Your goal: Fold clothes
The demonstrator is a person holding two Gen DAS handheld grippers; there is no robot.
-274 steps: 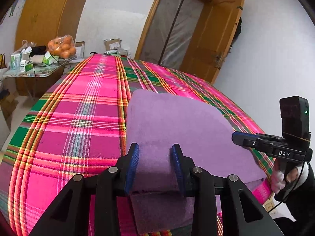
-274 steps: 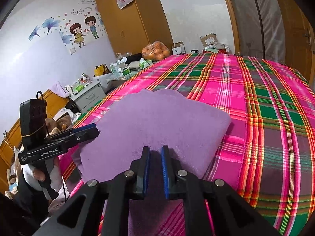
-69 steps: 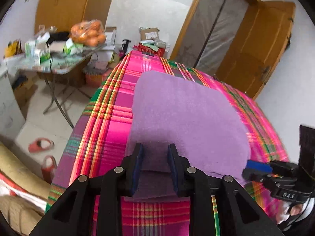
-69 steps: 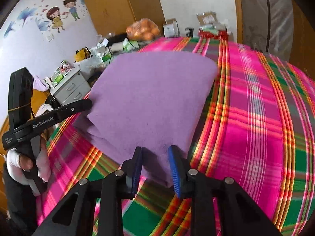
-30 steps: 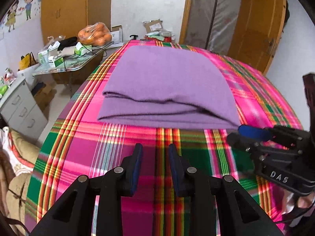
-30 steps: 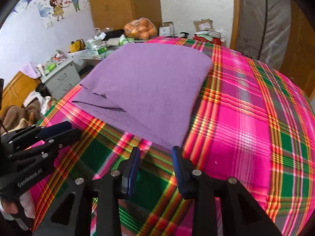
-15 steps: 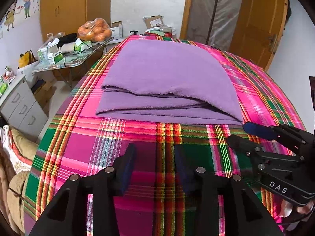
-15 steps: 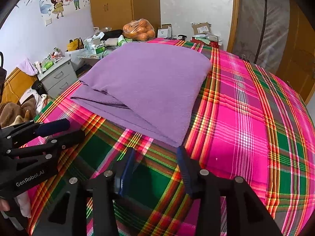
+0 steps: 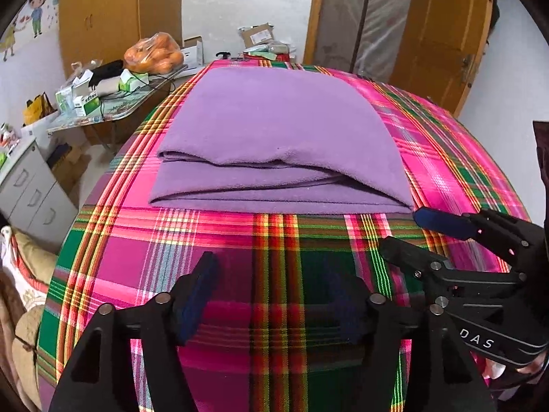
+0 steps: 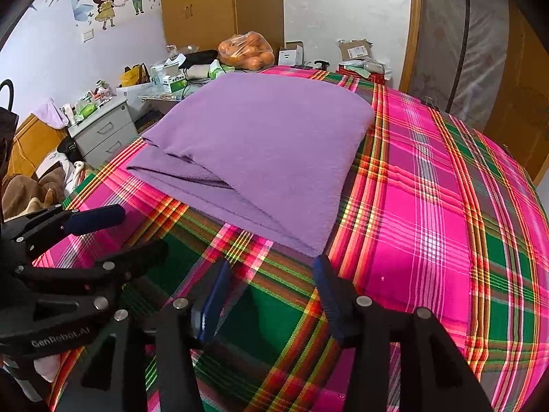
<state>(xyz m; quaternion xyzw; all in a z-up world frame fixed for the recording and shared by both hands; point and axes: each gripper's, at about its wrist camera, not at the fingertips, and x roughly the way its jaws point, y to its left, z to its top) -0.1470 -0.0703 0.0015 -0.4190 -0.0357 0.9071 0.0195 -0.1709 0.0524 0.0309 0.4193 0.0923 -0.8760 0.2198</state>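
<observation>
A purple cloth [image 9: 274, 137] lies folded in several layers on the plaid bed cover [image 9: 137, 247], its stacked edges facing me. My left gripper [image 9: 272, 274] hovers over bare plaid just short of the cloth's near edge; its jaws are opening with nothing between them. In the right wrist view, the cloth [image 10: 267, 144] ends at a corner just beyond my right gripper [image 10: 271, 264], whose jaws are also opening and hold nothing. Each gripper shows in the other's view: the right gripper [image 9: 405, 231] by the cloth's near right corner, the left gripper [image 10: 139, 230] low at the left.
Past the bed's far left corner, a cluttered side table carries a bag of oranges [image 9: 152, 56] and small boxes. A grey drawer cabinet [image 9: 27, 185] stands left of the bed. A wooden door [image 9: 442, 34] is at the back right. Open plaid [image 10: 429, 206] lies right of the cloth.
Both grippers, earlier shut on the cloth's near edge, have let go and drawn back toward me. Over the last second both pairs of jaws have spread wider. The cloth has not moved.
</observation>
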